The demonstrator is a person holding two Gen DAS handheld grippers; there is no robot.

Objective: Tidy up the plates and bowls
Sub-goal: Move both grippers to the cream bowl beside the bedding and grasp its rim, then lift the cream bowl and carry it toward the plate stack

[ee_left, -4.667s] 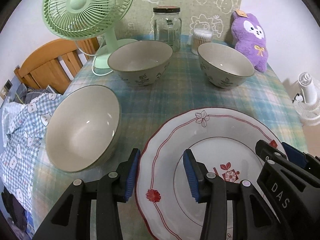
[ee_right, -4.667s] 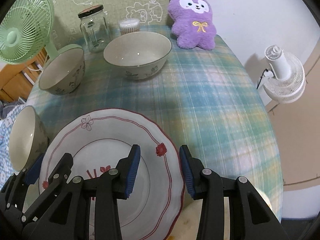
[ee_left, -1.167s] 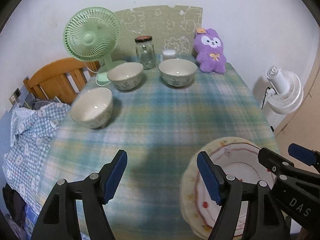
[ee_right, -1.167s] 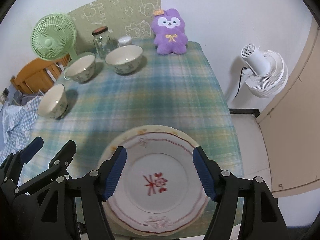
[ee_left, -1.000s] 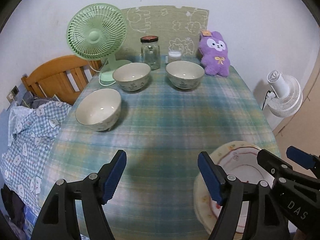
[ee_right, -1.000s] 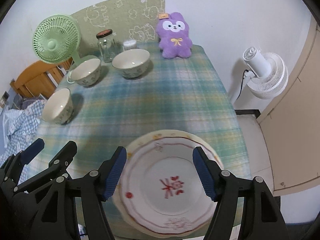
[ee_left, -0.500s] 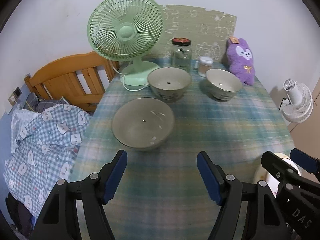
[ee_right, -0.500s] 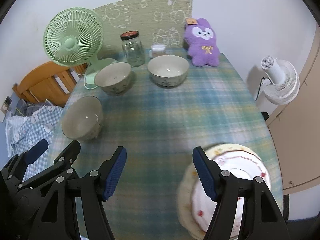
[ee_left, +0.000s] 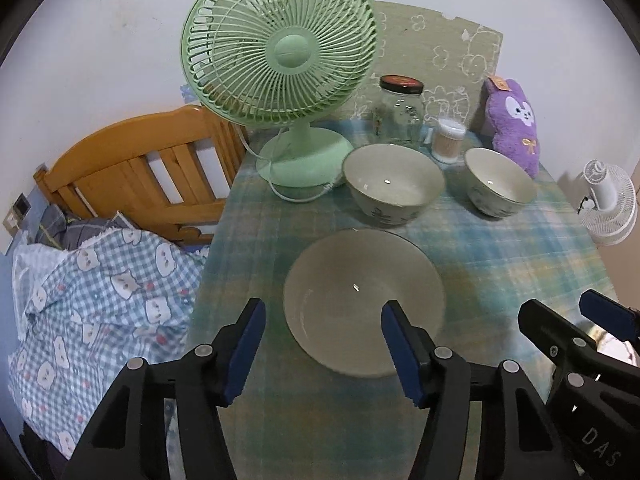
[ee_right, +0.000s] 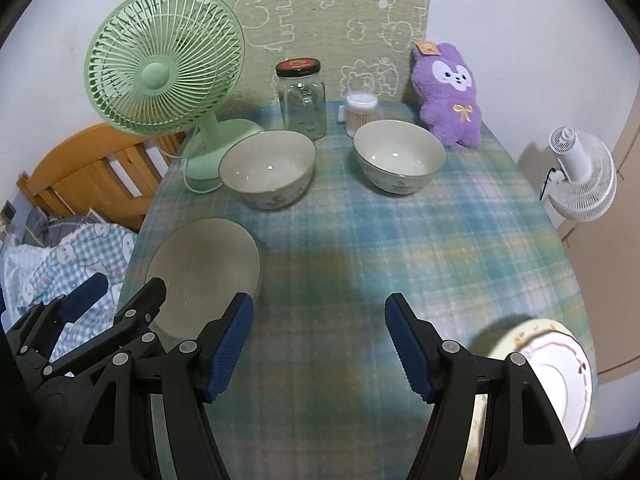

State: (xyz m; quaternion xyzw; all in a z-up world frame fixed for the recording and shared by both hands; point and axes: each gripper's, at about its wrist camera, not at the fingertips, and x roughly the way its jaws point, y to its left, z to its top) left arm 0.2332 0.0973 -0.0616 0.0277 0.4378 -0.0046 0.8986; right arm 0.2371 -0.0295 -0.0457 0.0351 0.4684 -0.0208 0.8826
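Since the earlier frame we have swung left, and the nearest bowl (ee_left: 362, 300) now fills the lower centre. The left gripper (ee_left: 322, 344) is closing around its rim without touching it. The right gripper (ee_right: 318, 346) gapes over plaid tablecloth (ee_right: 420, 240); the plates (ee_right: 556, 376) sit lower right. 2 more bowls (ee_right: 267, 168) stand before a green fan (ee_right: 164, 60). We read "DAS" on the right gripper.
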